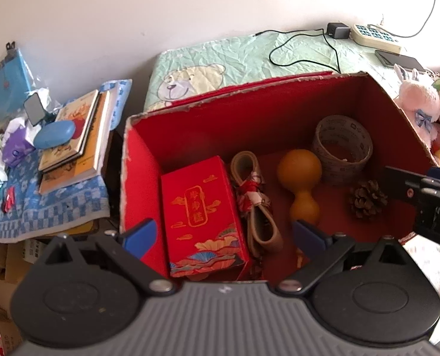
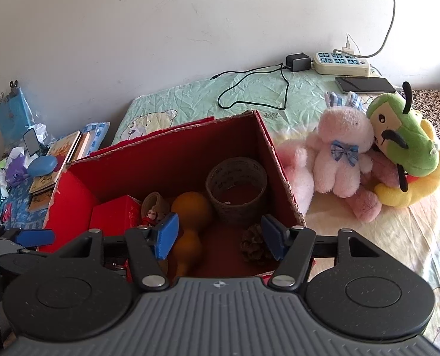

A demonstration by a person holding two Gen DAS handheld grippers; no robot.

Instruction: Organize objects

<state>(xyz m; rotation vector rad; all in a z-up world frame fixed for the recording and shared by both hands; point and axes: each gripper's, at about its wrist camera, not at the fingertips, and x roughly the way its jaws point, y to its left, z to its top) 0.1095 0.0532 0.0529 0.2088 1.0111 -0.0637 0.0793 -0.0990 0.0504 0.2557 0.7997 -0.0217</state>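
I see gold Chinese characters in a framed label on the small red gift box [image 1: 203, 213], near left in the carton; I can't read them, nor the tape roll's [image 1: 343, 148] print.

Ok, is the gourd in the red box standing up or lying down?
Lying down. The gourd rests on its side on the box floor, between the strap and the pine cone.

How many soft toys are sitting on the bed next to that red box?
3, maybe more hidden: a pink bunny beside the red box, a green-headed yellow toy leaning on its right, and another pink plush partly buried beneath them.
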